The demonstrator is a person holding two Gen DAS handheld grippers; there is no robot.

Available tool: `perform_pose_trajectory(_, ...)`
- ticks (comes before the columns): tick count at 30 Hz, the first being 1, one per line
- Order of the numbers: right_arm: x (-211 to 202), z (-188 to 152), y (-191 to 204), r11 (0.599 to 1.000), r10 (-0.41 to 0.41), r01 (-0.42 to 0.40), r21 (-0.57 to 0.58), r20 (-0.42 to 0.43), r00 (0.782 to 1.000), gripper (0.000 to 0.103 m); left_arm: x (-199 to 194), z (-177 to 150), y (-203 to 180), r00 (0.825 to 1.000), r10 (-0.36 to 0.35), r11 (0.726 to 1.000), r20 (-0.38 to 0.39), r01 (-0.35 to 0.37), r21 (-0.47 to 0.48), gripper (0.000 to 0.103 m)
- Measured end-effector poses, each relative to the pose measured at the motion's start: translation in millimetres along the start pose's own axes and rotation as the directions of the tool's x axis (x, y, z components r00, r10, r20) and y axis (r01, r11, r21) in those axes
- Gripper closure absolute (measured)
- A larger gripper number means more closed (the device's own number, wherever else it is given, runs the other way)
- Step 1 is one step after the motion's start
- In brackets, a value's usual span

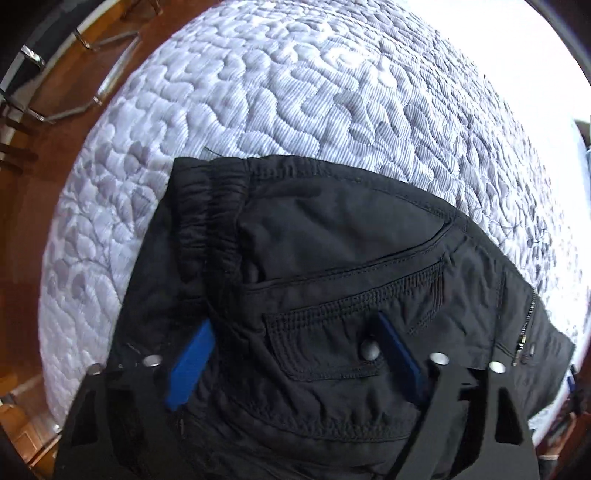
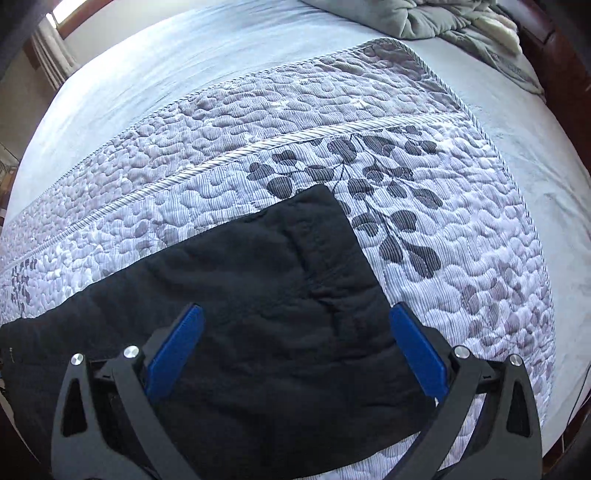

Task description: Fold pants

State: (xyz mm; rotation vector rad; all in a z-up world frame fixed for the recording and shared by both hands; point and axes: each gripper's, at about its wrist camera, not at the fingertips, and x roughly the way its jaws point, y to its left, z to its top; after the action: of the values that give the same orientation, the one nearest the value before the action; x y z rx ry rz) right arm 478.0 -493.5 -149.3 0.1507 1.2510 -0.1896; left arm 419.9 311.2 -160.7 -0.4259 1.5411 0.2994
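Black pants [image 1: 332, 258] lie on a quilted grey-and-white bedspread [image 1: 295, 92]. In the left wrist view I see the waist end, with an elastic waistband, a flap pocket with a snap and a zipper. My left gripper [image 1: 295, 332] is open, its blue fingers [image 1: 192, 362] set wide over the pocket area. In the right wrist view a folded leg end of the pants [image 2: 277, 277] lies flat on the bedspread [image 2: 461, 258]. My right gripper [image 2: 295, 325] is open, its blue fingers [image 2: 173, 350] spread on both sides of the black cloth.
A crumpled grey blanket [image 2: 424, 18] lies at the far end of the bed. A plain pale sheet [image 2: 166, 66] covers the bed beyond the quilt. A wooden floor [image 1: 44, 155] and metal chair legs [image 1: 92, 44] lie past the bed's left edge.
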Motion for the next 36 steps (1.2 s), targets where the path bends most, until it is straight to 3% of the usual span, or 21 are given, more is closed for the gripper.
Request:
perform_pose_trajectory(1,2,1,0,1.000,-0.002,0.002,-0.003,0.004,1.000,0.002,-1,0,-5,1.000,-0.006,1.000,0.003,0.006,0.002,0.045)
perform_pose_trajectory(2,3,2,-1,1.000,-0.001,0.001,-0.001,0.008,1.000,0.002,-3,-2,-11,1.000,-0.002,1.000,0.006,0.002,0.015,0.052)
perform_pose_trajectory(4,5,5,-6,1.000,0.016,-0.016,0.015,0.015,1.000,0.002,-11,-2,-26,1.000,0.006,0.999,0.017,-0.007,0.047,0.077)
perform_pose_trajectory(6,6,10,-10,0.998,0.048,-0.049,0.033,0.024,0.999,0.002,-17,-4,-40,0.999,0.010,0.997,0.032,-0.013,0.078,0.089)
perform_pose_trajectory(11,13,25,-11,0.993,0.110,-0.109,0.033,-0.011,0.994,0.002,-31,-21,-76,0.995,0.066,0.989,0.080,-0.076,0.129,0.092)
perform_pose_trajectory(16,25,44,6,0.997,0.044,-0.047,-0.057,-0.055,0.998,0.002,-28,-20,-84,0.993,0.067,0.987,0.099,-0.081,0.137,0.092)
perform_pose_trajectory(21,67,42,16,0.995,-0.051,0.033,-0.096,-0.191,0.980,0.002,-21,-19,-82,0.992,0.074,0.983,0.103,-0.090,0.161,0.092)
perform_pose_trajectory(24,70,34,17,0.995,-0.048,0.035,-0.092,-0.144,0.988,0.002,-15,-13,-72,0.993,0.068,0.985,0.101,-0.083,0.152,0.091)
perform_pose_trajectory(26,68,30,15,0.995,-0.035,0.023,-0.097,-0.120,0.992,0.009,-16,-14,-70,0.993,0.063,0.987,0.103,-0.077,0.142,0.091)
perform_pose_trajectory(27,65,28,14,0.995,-0.020,0.010,-0.097,-0.107,0.994,0.027,-14,-12,-65,0.993,0.060,0.988,0.106,-0.075,0.138,0.091)
perform_pose_trajectory(28,61,27,11,0.996,0.000,-0.009,-0.090,-0.093,0.996,0.056,-9,-7,-54,0.992,0.057,0.988,0.110,-0.072,0.136,0.091)
perform_pose_trajectory(29,56,26,7,0.996,0.036,-0.043,-0.073,-0.086,0.996,0.071,-10,-7,-50,0.992,0.053,0.989,0.117,-0.068,0.131,0.091)
perform_pose_trajectory(30,50,26,3,0.991,0.125,-0.128,-0.035,-0.079,0.989,0.090,-9,-6,-42,0.991,0.049,0.990,0.123,-0.065,0.126,0.091)
perform_pose_trajectory(31,45,26,2,0.988,0.151,-0.153,-0.019,-0.068,0.986,0.091,-11,-7,-40,0.990,0.046,0.991,0.131,-0.062,0.118,0.091)
perform_pose_trajectory(34,28,19,13,0.989,0.100,-0.101,-0.104,-0.019,0.995,0.094,-19,-13,-30,0.986,0.028,0.995,0.163,-0.044,0.094,0.091)
perform_pose_trajectory(36,11,15,12,0.988,0.112,-0.108,-0.114,0.031,0.993,0.094,-30,-18,-25,0.981,0.011,0.996,0.194,-0.028,0.083,0.092)
